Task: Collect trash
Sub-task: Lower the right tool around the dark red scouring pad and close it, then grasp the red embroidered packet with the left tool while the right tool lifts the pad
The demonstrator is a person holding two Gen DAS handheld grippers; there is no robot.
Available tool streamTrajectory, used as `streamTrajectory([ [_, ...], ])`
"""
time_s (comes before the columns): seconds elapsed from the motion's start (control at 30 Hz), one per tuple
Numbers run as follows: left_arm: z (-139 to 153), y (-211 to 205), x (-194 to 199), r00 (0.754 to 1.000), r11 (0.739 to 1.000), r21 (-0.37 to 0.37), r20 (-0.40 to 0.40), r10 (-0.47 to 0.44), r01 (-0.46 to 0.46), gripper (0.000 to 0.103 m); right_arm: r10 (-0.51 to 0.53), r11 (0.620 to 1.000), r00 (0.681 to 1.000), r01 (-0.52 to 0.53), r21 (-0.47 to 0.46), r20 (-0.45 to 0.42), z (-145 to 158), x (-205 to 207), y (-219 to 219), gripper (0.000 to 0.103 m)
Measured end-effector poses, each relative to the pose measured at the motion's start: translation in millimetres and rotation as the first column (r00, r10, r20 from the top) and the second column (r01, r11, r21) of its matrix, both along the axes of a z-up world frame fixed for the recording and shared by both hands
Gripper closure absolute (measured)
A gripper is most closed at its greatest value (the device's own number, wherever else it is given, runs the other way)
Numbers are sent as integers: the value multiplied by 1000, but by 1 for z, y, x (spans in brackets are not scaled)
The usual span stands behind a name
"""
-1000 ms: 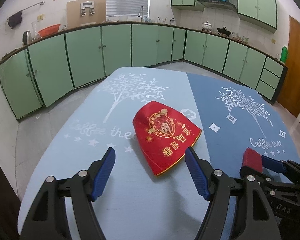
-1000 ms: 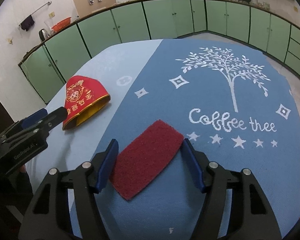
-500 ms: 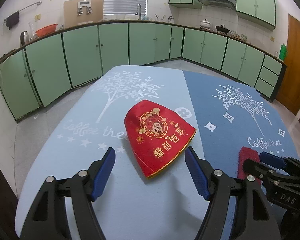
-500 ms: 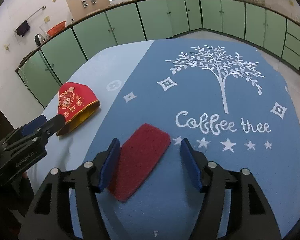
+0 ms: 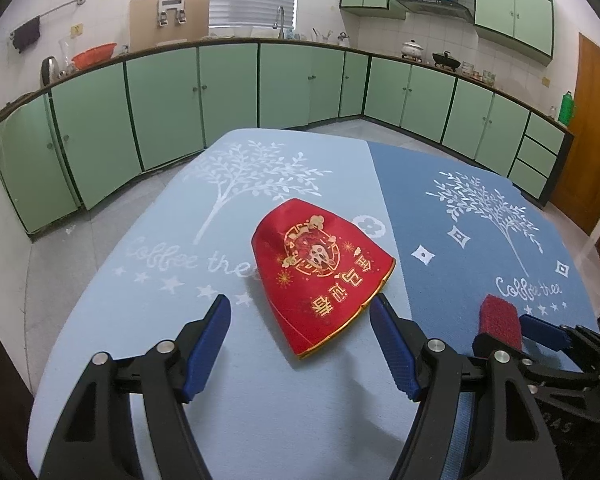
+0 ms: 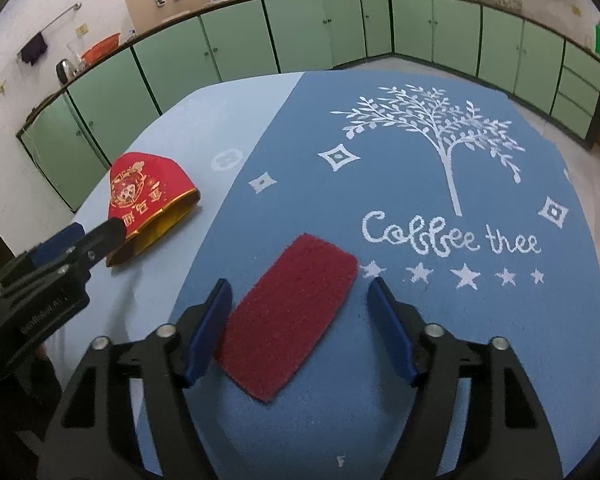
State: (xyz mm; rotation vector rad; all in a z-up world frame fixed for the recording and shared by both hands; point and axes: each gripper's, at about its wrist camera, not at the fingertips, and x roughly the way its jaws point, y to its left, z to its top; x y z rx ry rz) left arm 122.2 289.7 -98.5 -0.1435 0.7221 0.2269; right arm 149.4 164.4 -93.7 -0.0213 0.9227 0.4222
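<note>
Between open right tongs [image 6: 300, 316], red pad [image 6: 290, 318]

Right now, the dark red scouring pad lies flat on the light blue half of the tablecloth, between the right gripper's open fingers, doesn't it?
Not quite: the scouring pad lies on the dark blue half of the tablecloth, not the light blue one. The right wrist view shows it flat there, between the right gripper's open fingers.

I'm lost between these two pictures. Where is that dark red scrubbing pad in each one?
Left wrist view: the dark red scrubbing pad sits low on the right, partly hidden behind the right gripper.
Right wrist view: it lies low in the centre, between the open fingers.
Shared landmark: the red paper cup lying on its side on the pale blue half of the tablecloth, left of the pad in both views.
</note>
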Motion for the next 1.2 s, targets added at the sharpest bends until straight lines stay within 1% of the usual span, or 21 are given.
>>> streamTrajectory([
  [0.03, 0, 1, 0, 1000, 1000, -2, 1, 2, -2, 32, 5, 1000, 1000, -5, 2, 2, 0, 1, 1, 44],
  [0.17, -1, 2, 1, 1000, 1000, -9, -3, 5, -5, 32, 32, 999, 999, -32, 22, 2, 0, 5, 0, 48],
  [0.2, -1, 2, 1, 1000, 1000, -8, -4, 4, -4, 32, 40, 999, 999, -40, 29, 3, 1, 6, -1, 50],
  [0.27, -1, 0, 1, 1000, 1000, -4, -8, 0, 0, 32, 52, 996, 999, -52, 66, 2, 3, 8, -6, 51],
  [0.37, -1, -1, 3, 1000, 1000, 0, -9, -3, 3, 32, 60, 995, 998, -62, 80, 27, 8, 9, -9, 51],
  [0.5, 0, -2, 4, 1000, 1000, 2, -9, -2, 2, 32, 101, 992, 991, -107, 65, 88, 17, 8, -5, 51],
  [0.6, 0, -2, 5, 1000, 1000, 2, -10, 0, 0, 32, 120, 990, 987, -127, 64, 103, 21, 8, -1, 51],
  [0.73, 0, -1, 5, 1000, 1000, 0, -10, 0, 0, 32, 103, 992, 990, -109, 55, 100, 22, 11, -5, 51],
  [0.97, -1, -5, 9, 1000, 1000, -7, -16, -13, 13, 32, 41, 997, 995, -46, 59, 86, 20, 22, -27, 51],
  [1.1, -4, -10, 16, 999, 1000, -2, -29, -20, 20, 32, 36, 997, 996, -42, 64, 82, 18, 23, -30, 51],
  [1.2, -1, -10, 20, 1000, 1000, -11, -22, -13, 12, 32, 43, 997, 996, -48, 60, 79, 15, 23, -29, 51],
])
